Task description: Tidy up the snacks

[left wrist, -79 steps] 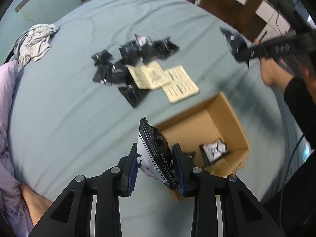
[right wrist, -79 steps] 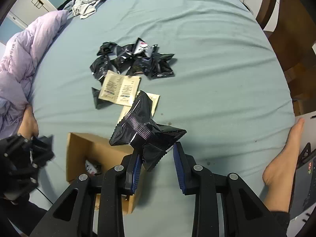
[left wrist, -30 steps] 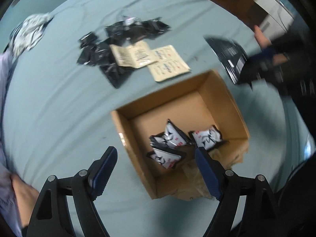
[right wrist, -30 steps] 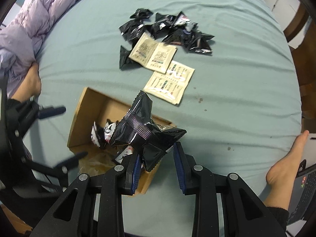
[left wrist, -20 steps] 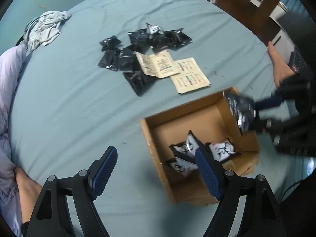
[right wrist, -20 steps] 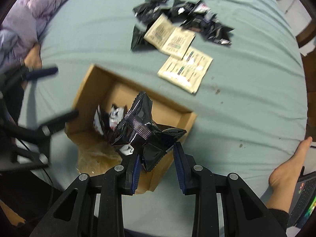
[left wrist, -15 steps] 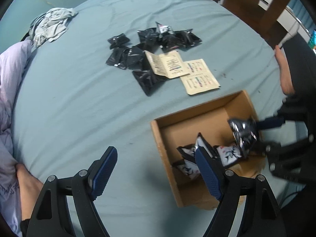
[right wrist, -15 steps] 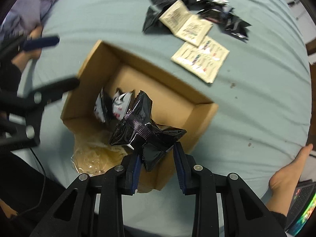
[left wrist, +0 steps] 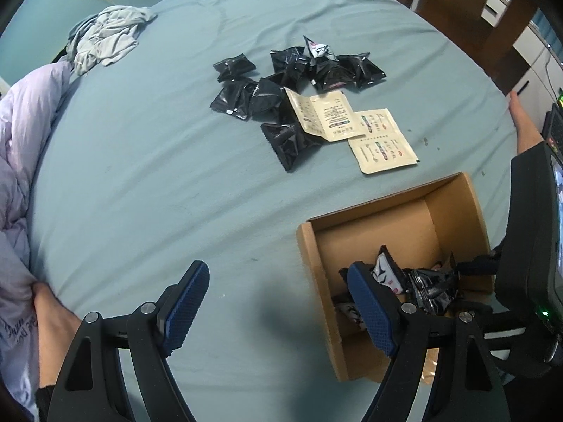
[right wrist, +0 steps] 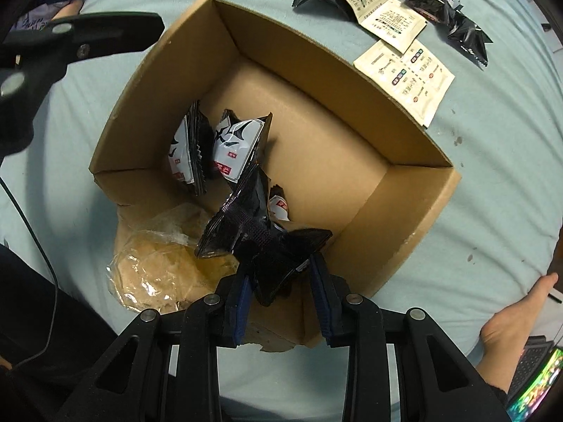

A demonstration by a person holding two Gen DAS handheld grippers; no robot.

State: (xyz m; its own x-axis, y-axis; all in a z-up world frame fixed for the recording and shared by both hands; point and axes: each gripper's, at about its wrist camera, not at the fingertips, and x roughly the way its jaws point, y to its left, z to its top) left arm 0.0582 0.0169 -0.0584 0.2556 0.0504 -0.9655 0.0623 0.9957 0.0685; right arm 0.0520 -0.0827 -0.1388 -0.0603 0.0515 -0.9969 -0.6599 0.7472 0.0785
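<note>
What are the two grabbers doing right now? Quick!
Left gripper: open wide, holding nothing, over the bed sheet beside the cardboard box.
Right gripper: closed on a black snack packet, over the box.

Your bed (left wrist: 147, 183), under a teal sheet, carries an open cardboard box (left wrist: 454, 193) at lower right, black snack packets (left wrist: 292, 70) and two beige sachets (left wrist: 381, 142) above centre, and grey clothing (left wrist: 105, 35) at upper left.

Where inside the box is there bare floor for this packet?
The cardboard box floor is bare along its far and right walls. Crowded: white-faced packets by the near-left wall, under the black packet in the right gripper.
</note>
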